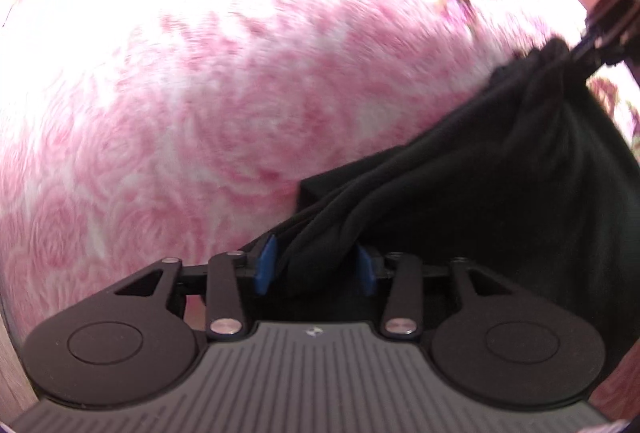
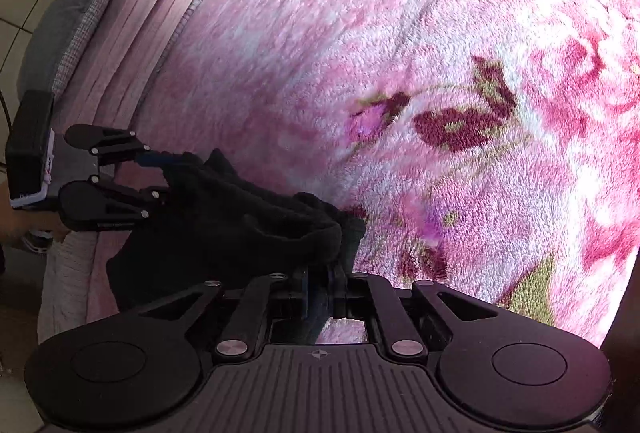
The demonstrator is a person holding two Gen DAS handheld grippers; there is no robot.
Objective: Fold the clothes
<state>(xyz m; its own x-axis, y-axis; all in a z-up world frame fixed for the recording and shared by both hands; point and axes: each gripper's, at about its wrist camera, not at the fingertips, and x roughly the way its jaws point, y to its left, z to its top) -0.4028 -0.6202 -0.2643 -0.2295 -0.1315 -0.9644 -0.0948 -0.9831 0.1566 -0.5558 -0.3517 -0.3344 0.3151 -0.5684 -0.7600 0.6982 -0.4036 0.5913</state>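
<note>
So there's a black garment (image 1: pixel 500 173) strung up between the two grippers over a fluffy pink floral blanket (image 1: pixel 200 113). In the left wrist view, the left gripper (image 1: pixel 316 269) has its blue pads (image 1: pixel 266 265) standing apart with a bunch of the black cloth running between them; the cloth fills part of the gap, and I can't tell if the pads actually press on it. That same view catches the right gripper (image 1: pixel 588 45) up in the top right corner, pinched tight on the far bunched end of the garment.

The right wrist view gives what the other one doesn't: the blanket's darker flowers (image 2: pixel 460 125) in sharp detail, the bed's edge with a striped pink sheet (image 2: pixel 160 13), and the left gripper from the side (image 2: pixel 160 173) at the garment's other end. Up close, the right gripper's fingers (image 2: pixel 320 293) sit nearly closed on a thick fold of the black fabric.
</note>
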